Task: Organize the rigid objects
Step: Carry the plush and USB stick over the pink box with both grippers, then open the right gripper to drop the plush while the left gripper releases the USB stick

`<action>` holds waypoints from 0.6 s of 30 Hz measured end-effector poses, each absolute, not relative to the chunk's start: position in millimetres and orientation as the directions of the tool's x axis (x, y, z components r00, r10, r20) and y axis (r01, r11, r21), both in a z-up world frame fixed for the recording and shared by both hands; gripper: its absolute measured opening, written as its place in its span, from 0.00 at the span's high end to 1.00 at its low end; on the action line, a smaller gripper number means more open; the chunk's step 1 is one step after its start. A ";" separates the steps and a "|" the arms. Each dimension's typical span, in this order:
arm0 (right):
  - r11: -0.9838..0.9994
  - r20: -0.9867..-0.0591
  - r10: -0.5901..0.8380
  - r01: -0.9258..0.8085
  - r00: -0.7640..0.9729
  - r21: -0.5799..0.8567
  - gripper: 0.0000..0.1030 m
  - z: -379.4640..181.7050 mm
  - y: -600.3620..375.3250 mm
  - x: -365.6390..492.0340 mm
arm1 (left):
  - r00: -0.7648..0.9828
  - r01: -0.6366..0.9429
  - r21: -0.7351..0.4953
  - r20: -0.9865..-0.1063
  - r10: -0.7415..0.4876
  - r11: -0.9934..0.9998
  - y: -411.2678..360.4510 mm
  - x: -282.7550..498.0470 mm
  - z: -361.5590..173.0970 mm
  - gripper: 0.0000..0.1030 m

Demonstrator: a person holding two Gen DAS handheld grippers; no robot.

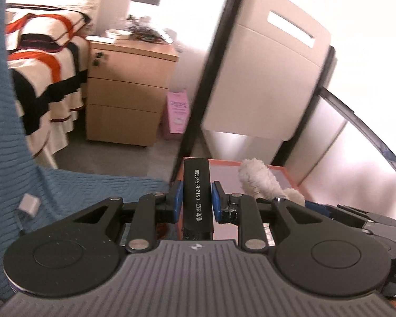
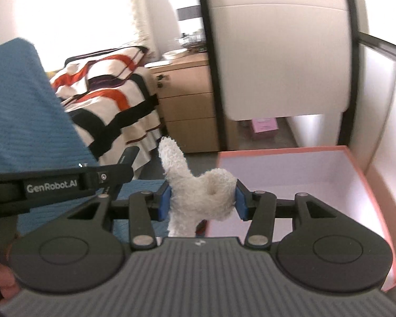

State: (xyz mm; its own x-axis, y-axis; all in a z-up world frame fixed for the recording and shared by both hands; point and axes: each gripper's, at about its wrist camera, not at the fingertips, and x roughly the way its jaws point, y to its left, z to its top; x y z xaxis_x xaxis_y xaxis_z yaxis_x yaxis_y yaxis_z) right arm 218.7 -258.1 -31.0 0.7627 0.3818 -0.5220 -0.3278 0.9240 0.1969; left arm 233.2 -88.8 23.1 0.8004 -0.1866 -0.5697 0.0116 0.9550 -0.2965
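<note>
Left wrist: left gripper point(image 1: 197, 200) clamped on black case point(image 1: 197, 192), held over the pink box's point(image 1: 286, 171) near edge — not dropped yet.

Right wrist: right gripper point(image 2: 202, 202) pinching white plush point(image 2: 198, 192), box point(image 2: 377, 190) just ahead-right, looks empty. Both placements remain. Bedroom — chair point(image 2: 282, 52), drawer unit point(image 2: 187, 100), striped blanket point(image 2: 105, 84) beyond.

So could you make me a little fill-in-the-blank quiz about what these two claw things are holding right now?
1. The left gripper is shut on a long ____ case printed with white digits.
2. The right gripper clamps a fluffy ____ plush toy.
3. The open box beside the plush has a ____ rim.
4. Behind the grippers, next to the striped blanket, stands a wooden cabinet with ____ drawers.

Missing words: black; white; pink; three
</note>
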 end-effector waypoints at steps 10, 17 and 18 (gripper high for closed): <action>0.956 -0.609 0.288 -0.183 0.739 0.230 0.51 -78.6 -329.9 249.9 | 0.702 0.070 -0.324 -0.656 -0.278 0.943 -167.6 278.3 -32.1 0.73; 0.964 -0.674 0.256 -0.130 0.693 0.233 0.50 -121.1 -364.0 263.6 | 0.630 0.065 -0.329 -0.719 -0.294 0.942 -199.8 296.4 -79.8 0.73; 0.965 -0.684 0.252 -0.123 0.684 0.232 0.50 -127.0 -366.6 265.3 | 0.619 0.063 -0.329 -0.728 -0.296 0.942 -201.5 297.1 -85.6 0.73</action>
State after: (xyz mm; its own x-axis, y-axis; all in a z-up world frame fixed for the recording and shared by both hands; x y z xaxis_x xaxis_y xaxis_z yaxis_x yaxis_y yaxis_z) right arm 265.3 -366.6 -127.0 0.6843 0.2522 -0.6842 -0.1233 0.9648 0.2323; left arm 297.1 -201.5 -85.6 0.6186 -0.2956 -0.7280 0.0633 0.9423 -0.3288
